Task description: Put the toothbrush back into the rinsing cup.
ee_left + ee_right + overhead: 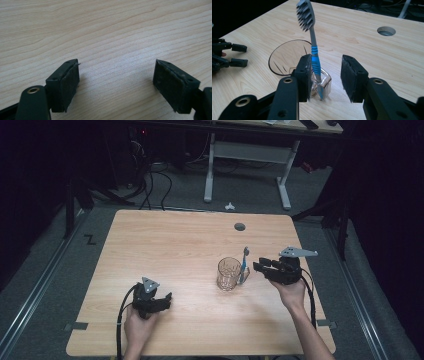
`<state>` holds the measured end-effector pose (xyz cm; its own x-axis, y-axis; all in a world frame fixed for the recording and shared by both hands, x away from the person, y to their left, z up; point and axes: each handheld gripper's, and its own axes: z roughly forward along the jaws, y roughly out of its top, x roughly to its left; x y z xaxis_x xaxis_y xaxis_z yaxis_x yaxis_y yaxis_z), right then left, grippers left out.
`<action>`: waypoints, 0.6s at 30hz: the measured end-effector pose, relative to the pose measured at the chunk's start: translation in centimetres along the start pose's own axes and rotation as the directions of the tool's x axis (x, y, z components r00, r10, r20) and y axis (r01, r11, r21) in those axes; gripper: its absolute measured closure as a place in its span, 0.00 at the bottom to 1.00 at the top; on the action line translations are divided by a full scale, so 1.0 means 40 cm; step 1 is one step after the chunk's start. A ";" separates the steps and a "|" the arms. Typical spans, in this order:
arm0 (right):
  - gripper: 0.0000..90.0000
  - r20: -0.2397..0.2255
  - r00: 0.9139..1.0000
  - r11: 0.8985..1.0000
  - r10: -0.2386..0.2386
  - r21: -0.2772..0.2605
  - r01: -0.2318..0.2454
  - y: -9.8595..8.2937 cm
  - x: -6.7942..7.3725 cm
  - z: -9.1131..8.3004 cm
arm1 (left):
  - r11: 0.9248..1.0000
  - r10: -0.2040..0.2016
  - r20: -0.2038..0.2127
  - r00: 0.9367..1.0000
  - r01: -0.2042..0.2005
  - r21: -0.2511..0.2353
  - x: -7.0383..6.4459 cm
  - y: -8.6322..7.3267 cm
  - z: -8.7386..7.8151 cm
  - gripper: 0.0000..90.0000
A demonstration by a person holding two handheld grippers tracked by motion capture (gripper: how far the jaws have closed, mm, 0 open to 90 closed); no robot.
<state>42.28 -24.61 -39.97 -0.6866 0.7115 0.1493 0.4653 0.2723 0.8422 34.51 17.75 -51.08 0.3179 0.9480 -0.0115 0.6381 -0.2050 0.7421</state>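
A clear glass mug [228, 274] stands right of the table's middle. A grey and blue toothbrush [244, 264] stands upright at its right side, head up. In the right gripper view the toothbrush [313, 42] has its lower end inside the mug's handle [325, 83], beside the mug's rim [277, 55]. My right gripper [257, 265] [324, 72] is open, with its jaws on either side of the handle and brush; one pad lies close against the blue grip. My left gripper [169, 298] [116, 72] is open above bare wood at the front left, also seen as the left gripper [230, 55] farther off.
A round cable hole [240, 226] [386, 31] lies in the wooden table [165, 240] behind the mug. Beyond the table's far edge stand a white desk frame [246, 155], floor cables [150, 180] and a small white object [229, 206].
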 end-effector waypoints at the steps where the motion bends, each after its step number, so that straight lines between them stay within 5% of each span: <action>1: 0.68 -0.001 1.000 1.000 -0.002 0.000 0.002 0.000 0.001 -0.001 | 1.000 0.000 0.000 1.000 0.000 0.000 0.000 0.000 0.000 0.24; 18: 0.68 0.025 1.000 1.000 -0.009 0.007 0.009 -0.031 0.003 -0.016 | 1.000 0.000 0.000 1.000 0.000 0.000 0.000 0.000 0.000 0.24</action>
<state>41.25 -25.27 -40.67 -0.6767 0.7249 0.1288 0.4630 0.2829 0.8400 34.51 17.75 -51.08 0.3181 0.9480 -0.0114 0.6381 -0.2052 0.7421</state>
